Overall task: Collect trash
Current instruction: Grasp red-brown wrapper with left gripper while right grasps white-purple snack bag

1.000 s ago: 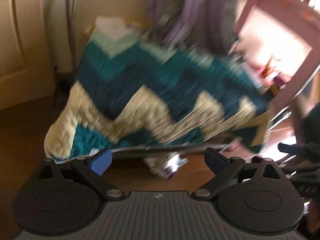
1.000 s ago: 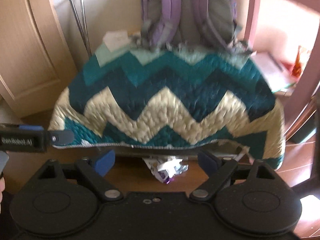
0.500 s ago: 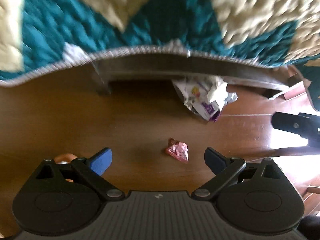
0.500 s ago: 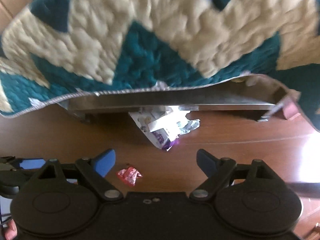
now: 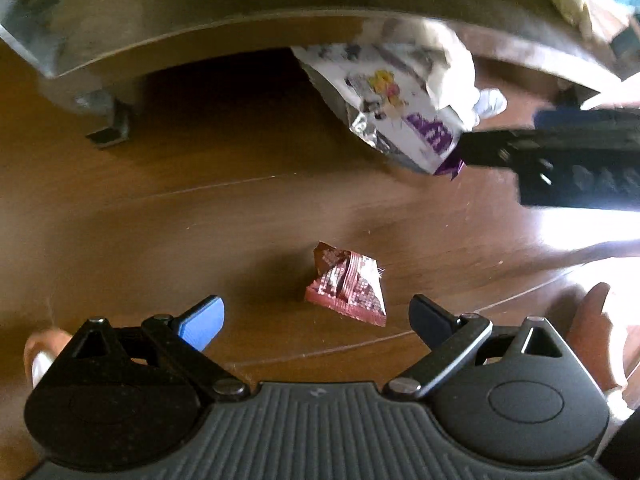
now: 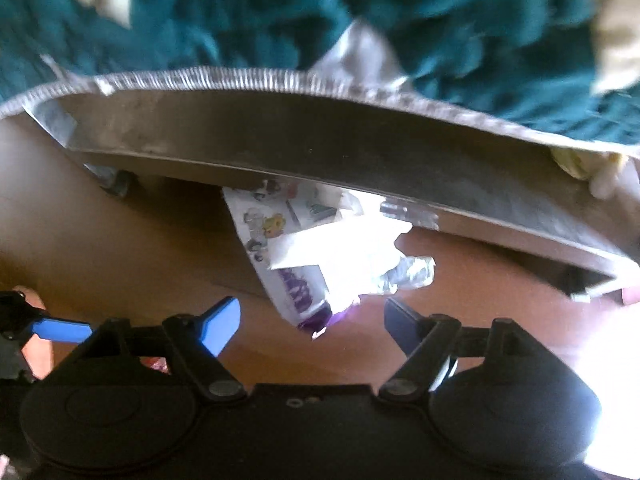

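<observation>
Left gripper [image 5: 316, 320] points almost straight down, blue-tipped jaws spread wide with nothing pinched between them, and a fingertip [image 5: 40, 350] of the holding hand peeks out at its left edge. Right gripper [image 6: 312, 322] tilts steeply down and forward, its jaws also apart though just now narrowing a touch, pads pressing on nothing. In the left wrist view the right gripper juts in from the right side as a dark bar.
</observation>
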The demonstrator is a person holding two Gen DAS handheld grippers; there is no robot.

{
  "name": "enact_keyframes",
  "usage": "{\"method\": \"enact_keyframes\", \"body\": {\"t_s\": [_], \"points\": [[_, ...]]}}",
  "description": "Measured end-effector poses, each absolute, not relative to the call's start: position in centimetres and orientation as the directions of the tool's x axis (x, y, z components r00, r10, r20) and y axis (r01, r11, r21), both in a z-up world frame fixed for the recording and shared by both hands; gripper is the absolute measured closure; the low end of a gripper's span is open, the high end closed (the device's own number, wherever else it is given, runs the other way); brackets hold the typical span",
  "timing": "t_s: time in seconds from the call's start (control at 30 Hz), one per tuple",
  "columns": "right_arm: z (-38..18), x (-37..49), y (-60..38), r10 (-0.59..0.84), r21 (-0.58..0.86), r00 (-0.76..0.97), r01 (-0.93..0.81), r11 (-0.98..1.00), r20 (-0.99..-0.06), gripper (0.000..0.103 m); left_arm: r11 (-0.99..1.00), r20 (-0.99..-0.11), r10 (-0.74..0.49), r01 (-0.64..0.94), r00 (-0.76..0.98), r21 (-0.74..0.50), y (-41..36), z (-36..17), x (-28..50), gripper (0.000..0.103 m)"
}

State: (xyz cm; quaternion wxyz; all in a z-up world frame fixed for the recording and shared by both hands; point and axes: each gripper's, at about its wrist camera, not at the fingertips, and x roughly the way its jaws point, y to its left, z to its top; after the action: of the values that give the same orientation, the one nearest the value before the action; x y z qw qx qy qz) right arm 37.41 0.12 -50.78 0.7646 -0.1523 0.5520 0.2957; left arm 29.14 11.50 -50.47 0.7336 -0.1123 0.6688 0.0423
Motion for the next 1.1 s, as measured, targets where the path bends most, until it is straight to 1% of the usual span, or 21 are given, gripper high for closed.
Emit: {"method": "enact_keyframes", "body": {"t_s": [0.17,0.33,0.4,0.43,0.47,0.5,0.53,0.6,0.67,0.7,0.77,0.8,0.83,0.93,1.1], "points": [[-52.8,38.0,1.6,0.273,0.045,0.244,-0.663,0.747,-0.931,0.025,0.984,-0.992,-0.081,-0.149,0.1,-0.095,10.5,-52.3,29.4,0.004],[-54.5,38.6,2.8,0.249,0.01,0.267,-0.663,0.748,-0.931,0.025,0.989,-0.994,-0.069,-0.125,0.09,-0.08,9.9,-53.7,29.8,0.004],[-55.1,38.8,3.0,0.235,0.001,0.267,-0.659,0.752,-0.935,0.026,0.989,-0.994,-0.067,-0.123,0.088,-0.077,10.0,-54.1,30.0,0.01],[-55.3,38.9,3.1,0.232,0.005,0.26,-0.657,0.754,-0.937,0.029,0.99,-0.994,-0.063,-0.121,0.085,-0.073,10.0,-54.3,30.0,0.013],[-55.6,39.0,3.2,0.227,0.003,0.256,-0.657,0.754,-0.94,0.035,0.99,-0.995,-0.063,-0.119,0.083,-0.072,10.0,-54.4,30.1,0.015],[-55.8,39.0,3.4,0.214,-0.01,0.258,-0.66,0.751,-0.942,0.038,0.99,-0.994,-0.064,-0.117,0.085,-0.074,10.0,-54.5,30.1,0.017],[-56.0,39.0,3.4,0.203,-0.021,0.26,-0.662,0.749,-0.944,0.045,0.991,-0.994,-0.065,-0.115,0.092,-0.076,10.0,-54.5,30.0,0.021],[-56.2,39.0,3.3,0.196,-0.02,0.255,-0.655,0.755,-0.947,0.049,0.99,-0.993,-0.071,-0.116,0.091,-0.081,10.2,-54.6,29.9,0.029],[-56.2,38.9,3.0,0.203,0.001,0.239,-0.644,0.765,-0.95,0.056,0.989,-0.993,-0.079,-0.115,0.083,-0.088,10.2,-54.9,29.8,0.042],[-56.2,38.9,2.9,0.203,0.004,0.235,-0.643,0.766,-0.951,0.057,0.99,-0.994,-0.079,-0.115,0.081,-0.088,10.2,-54.9,29.7,0.046],[-56.2,38.6,2.6,0.206,0.005,0.233,-0.651,0.759,-0.95,0.066,0.988,-0.994,-0.085,-0.122,0.074,-0.094,10.3,-55.1,29.7,0.059],[-56.1,38.5,2.4,0.209,0.008,0.23,-0.654,0.756,-0.951,0.068,0.987,-0.994,-0.085,-0.128,0.073,-0.094,10.4,-55.1,29.7,0.062],[-56.0,38.3,2.2,0.211,0.014,0.224,-0.654,0.756,-0.952,0.071,0.987,-0.994,-0.084,-0.132,0.072,-0.093,10.3,-55.4,29.7,0.067],[-55.8,38.1,1.9,0.198,0.026,0.192,-0.653,0.757,-0.961,0.076,0.983,-0.992,-0.104,-0.146,0.065,-0.112,10.6,-55.3,29.5,0.07],[-55.5,36.4,0.8,0.149,0.033,0.127,-0.642,0.766,-0.981,0.08,0.971,-0.991,-0.127,-0.2,0.047,-0.133,12.3,-55.2,29.6,0.073]]}}
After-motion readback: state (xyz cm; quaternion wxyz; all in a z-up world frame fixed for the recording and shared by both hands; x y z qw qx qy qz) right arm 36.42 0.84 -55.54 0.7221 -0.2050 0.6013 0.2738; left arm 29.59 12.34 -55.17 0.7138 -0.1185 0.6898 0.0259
